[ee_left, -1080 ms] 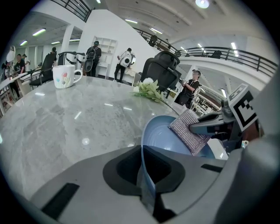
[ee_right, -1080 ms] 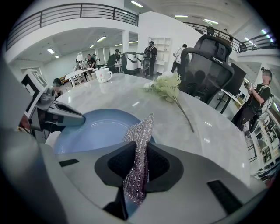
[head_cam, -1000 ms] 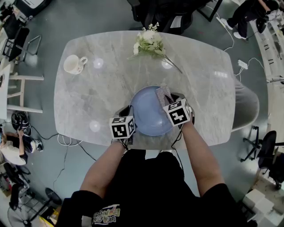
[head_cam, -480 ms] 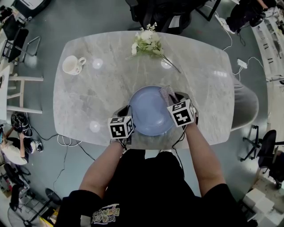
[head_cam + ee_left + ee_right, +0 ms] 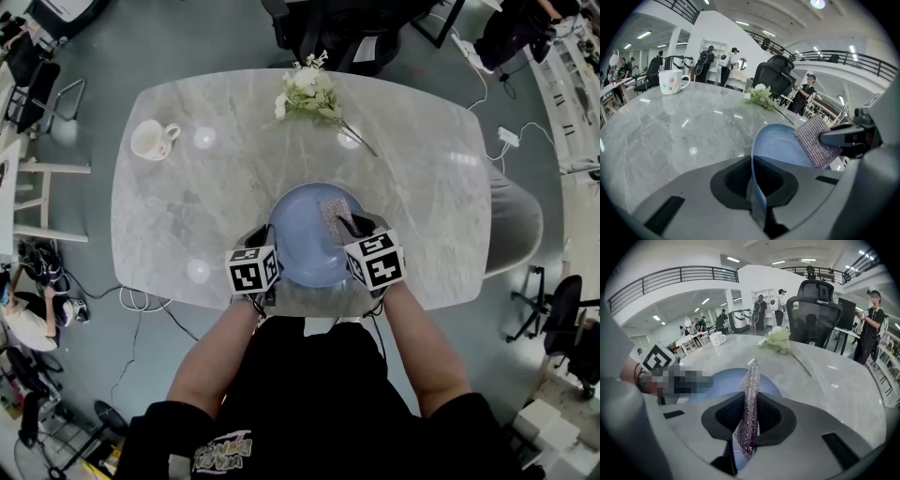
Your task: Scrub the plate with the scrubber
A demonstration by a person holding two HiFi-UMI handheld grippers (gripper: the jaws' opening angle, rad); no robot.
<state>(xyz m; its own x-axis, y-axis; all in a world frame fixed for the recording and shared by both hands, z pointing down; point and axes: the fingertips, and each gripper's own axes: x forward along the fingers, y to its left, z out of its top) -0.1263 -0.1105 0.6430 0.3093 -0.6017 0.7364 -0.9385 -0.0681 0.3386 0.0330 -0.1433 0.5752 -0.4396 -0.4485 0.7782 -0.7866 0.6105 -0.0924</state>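
Blue plate (image 5: 298, 248) at frame centre, its lower-left rim pinched tight in the left gripper (image 5: 266, 242). Right gripper (image 5: 352, 226), clamped on the scrubber (image 5: 334, 212) over the plate's right half, should press it flat and sweep evenly

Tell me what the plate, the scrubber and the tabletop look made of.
Plate: pale blue, thin rim, faint concentric rings, satin sheen; plastic or glazed ceramic, unclear.
Scrubber: thin woven sheet with glittering silvery threads, probably metallic fibre.
Tabletop: grey-veined, polished marble or imitation, mirroring ceiling lights.
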